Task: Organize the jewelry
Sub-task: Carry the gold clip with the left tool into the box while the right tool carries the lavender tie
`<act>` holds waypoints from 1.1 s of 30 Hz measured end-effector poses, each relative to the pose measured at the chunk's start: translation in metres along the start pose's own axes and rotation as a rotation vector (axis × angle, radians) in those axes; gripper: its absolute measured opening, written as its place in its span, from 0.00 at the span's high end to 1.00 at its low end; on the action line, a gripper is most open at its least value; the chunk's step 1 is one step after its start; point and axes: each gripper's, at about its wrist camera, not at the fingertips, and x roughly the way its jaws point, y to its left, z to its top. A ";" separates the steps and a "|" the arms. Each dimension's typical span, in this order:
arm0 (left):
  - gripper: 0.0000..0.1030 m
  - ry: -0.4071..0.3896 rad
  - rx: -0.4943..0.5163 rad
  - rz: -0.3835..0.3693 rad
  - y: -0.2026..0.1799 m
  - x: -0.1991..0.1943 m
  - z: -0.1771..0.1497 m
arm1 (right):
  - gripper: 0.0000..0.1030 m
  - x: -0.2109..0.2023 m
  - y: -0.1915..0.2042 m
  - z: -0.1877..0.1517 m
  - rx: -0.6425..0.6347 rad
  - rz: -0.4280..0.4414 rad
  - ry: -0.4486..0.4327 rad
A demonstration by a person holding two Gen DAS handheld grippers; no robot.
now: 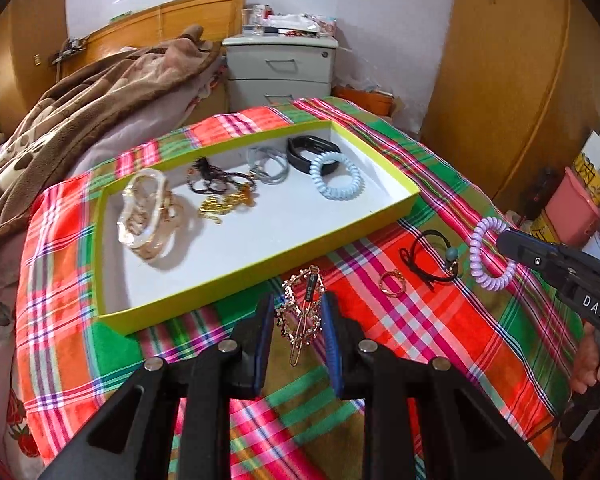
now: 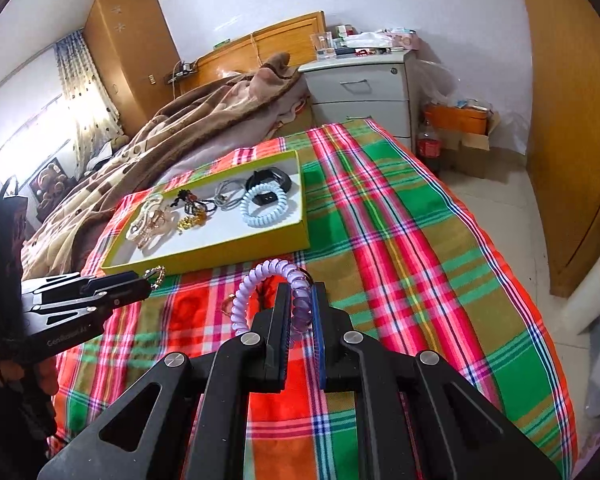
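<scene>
I have the lilac spiral hair tie (image 2: 274, 292) pinched in my right gripper (image 2: 300, 312): its coils are squeezed between the two blue-padded fingers (image 2: 318, 320), and the rest of the loop arcs up and to the left, clear of the plaid cloth (image 2: 400, 240). From the left wrist camera the same tie (image 1: 490, 254) hangs off the tip of that gripper (image 1: 504, 240) at the right edge of the view.

My left gripper (image 1: 298, 316) has its fingers (image 1: 330, 320) set either side of a gold chain bracelet (image 1: 300, 312) with a long clip, and the piece sits in the gap between the pads. Whether they are actually biting on it I cannot tell; there seems to be some space on both sides.

Just to the right of that, a small gold ring (image 1: 391, 282) lies on the cloth, and beside it a black elastic cord with a teal bead (image 1: 436, 260).

Beyond them sits the yellow-rimmed box lid (image 1: 260, 256) with a white floor. Inside it, from left to right, are pale chunky bangles (image 1: 148, 216), a gold chain (image 1: 224, 204), a dark beaded piece (image 1: 208, 180), a grey hair tie (image 1: 268, 164), a black band (image 1: 312, 152) and a pale blue spiral tie (image 1: 336, 178) that overlaps the band.

The cloth covers a bed, with a brown blanket (image 1: 80, 112) bunched on the left and a grey drawer unit (image 1: 280, 68) behind.
</scene>
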 end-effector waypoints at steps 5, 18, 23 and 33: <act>0.76 -0.022 -0.031 0.020 0.014 -0.012 -0.001 | 0.90 0.004 0.011 0.014 -0.024 0.030 -0.009; 0.76 -0.071 -0.120 0.096 0.060 -0.027 0.008 | 0.90 0.047 0.047 0.057 -0.107 0.070 0.017; 0.76 -0.066 -0.141 0.113 0.074 -0.019 0.013 | 0.90 0.070 0.052 0.070 -0.114 0.084 0.048; 0.76 -0.034 -0.169 0.106 0.085 0.007 0.018 | 0.90 0.121 0.058 0.080 -0.143 0.095 0.142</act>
